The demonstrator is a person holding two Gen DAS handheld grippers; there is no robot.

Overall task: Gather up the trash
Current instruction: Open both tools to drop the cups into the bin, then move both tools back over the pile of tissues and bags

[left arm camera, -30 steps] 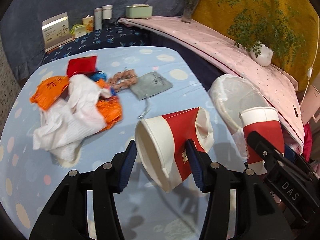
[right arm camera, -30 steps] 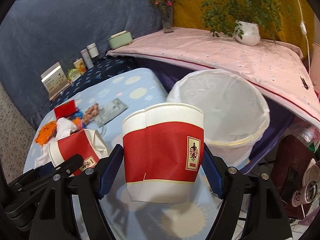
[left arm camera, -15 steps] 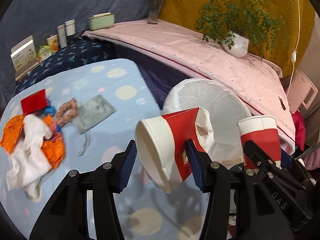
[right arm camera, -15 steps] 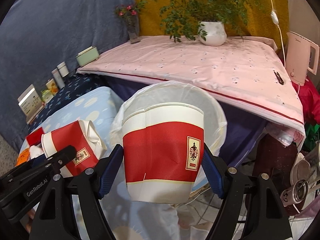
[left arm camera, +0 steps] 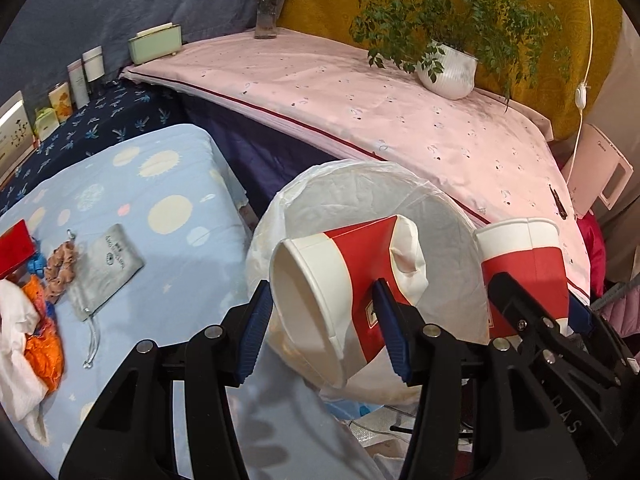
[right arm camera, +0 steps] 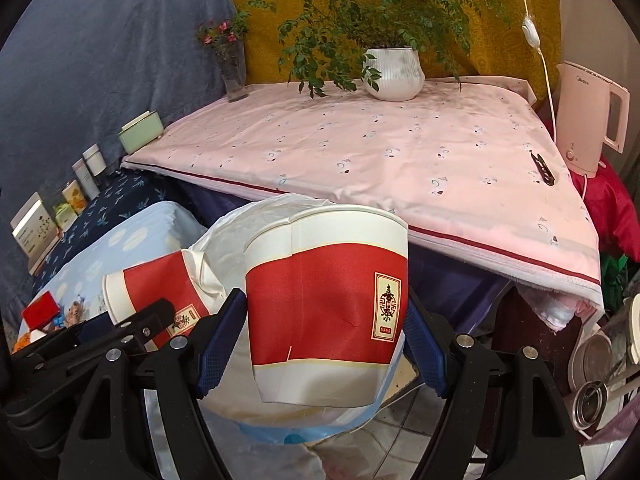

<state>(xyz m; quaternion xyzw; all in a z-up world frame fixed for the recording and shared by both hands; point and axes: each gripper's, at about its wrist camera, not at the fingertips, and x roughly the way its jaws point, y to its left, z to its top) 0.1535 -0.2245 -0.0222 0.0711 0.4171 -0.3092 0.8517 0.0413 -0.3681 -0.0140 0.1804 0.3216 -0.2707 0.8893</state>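
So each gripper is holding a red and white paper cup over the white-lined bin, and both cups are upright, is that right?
Not quite. Only the right gripper's cup is upright. The left gripper's cup lies tilted on its side, crumpled at the bottom, as the left wrist view shows. Both are at the white-lined bin.

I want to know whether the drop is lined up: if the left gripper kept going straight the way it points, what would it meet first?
Probably the white-lined trash bin; depth is uncertain.
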